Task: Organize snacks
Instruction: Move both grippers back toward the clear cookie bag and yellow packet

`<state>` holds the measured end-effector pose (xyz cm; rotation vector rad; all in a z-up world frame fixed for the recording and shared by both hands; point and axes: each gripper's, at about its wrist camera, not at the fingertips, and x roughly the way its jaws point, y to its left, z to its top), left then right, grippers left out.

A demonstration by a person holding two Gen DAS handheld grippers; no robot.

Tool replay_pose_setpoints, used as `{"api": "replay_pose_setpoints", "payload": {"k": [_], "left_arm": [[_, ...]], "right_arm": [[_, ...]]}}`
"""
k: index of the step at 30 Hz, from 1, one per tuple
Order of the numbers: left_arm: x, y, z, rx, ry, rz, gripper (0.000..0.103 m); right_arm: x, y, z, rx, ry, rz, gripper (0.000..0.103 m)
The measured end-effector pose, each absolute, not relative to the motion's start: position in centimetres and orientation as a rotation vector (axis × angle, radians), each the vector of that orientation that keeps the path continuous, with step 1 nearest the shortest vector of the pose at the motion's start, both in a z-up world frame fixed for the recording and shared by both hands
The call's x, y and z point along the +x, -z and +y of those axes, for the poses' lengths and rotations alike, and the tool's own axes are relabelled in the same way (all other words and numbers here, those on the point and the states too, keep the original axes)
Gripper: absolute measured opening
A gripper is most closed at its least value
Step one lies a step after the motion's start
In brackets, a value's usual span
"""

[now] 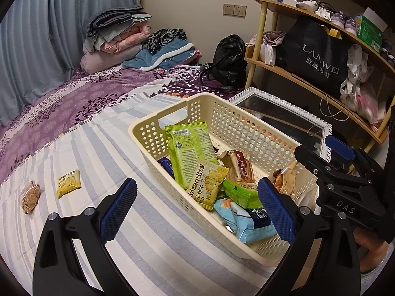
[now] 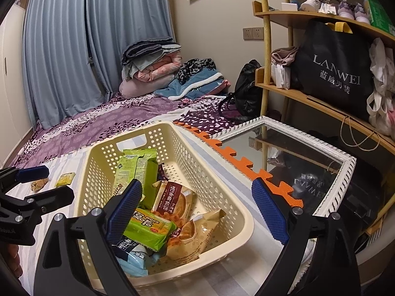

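A cream perforated basket (image 1: 150,135) (image 2: 192,162) stands on the striped sheet and holds several snack packets, among them a tall green one (image 1: 190,153) and a yellow biscuit packet (image 1: 208,185). My left gripper (image 1: 196,182) is open above the basket's near left side, its pads touching nothing. My right gripper (image 2: 196,183) is also open, above the basket's near end, over a red-labelled pastry packet (image 2: 172,199). Left of the basket, a small yellow packet (image 1: 69,182) (image 2: 65,179) and a clear packet of brown snacks (image 1: 30,196) lie loose on the sheet.
A white-framed mirror (image 2: 345,172) lies flat to the right of the basket, beside an orange foam mat edge (image 2: 234,157). Behind it stands a wooden shelf (image 2: 308,96) with a black bag. Folded bedding (image 1: 118,37) and a black backpack (image 1: 229,61) sit at the far end of the bed.
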<state>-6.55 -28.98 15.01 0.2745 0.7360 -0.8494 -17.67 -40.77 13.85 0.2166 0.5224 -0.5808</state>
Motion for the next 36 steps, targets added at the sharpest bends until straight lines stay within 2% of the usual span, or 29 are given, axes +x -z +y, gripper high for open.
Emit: {"api": "replay_pose_setpoints", "payload": {"k": [3, 36], "left_arm": [[-6.4, -14.9, -28.4, 0.271, 0.836, 0.739, 0.099], [-2.1, -13.1, -18.3, 0.170, 0.636, 0.782, 0.099]], "right_arm": [[-17.4, -14.0, -40.5, 0.214, 0.573, 0.521, 0.093], [-12.5, -15.7, -31.4, 0.108, 0.368, 0.533, 0.093]]}}
